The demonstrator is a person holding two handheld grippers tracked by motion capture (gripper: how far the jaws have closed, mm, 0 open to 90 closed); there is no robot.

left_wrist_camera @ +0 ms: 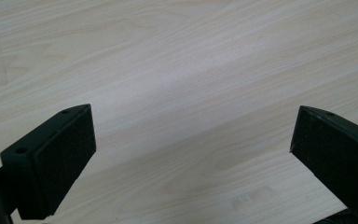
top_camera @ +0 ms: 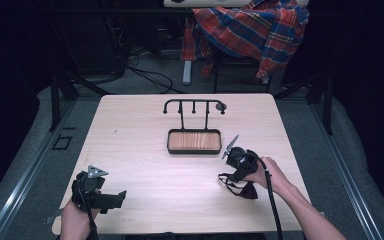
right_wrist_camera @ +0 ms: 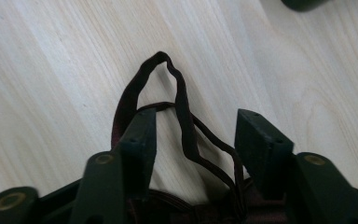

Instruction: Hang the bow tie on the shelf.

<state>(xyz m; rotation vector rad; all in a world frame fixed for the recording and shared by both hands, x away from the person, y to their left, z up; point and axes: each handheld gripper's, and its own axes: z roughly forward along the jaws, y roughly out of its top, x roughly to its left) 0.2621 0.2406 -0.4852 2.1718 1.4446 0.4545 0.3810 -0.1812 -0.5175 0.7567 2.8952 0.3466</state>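
Right claw (right_wrist_camera: 193,135) parted around dark strap (right_wrist_camera: 182,100) on table (top_camera: 145,125); left claw (left_wrist_camera: 191,154) spread wide.

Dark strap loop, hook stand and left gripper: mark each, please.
dark strap loop (right_wrist_camera: 179,88), right gripper view, upper bend.
hook stand (top_camera: 193,141), high view, wooden base.
left gripper (left_wrist_camera: 186,149), left gripper view, midway between open jaws.
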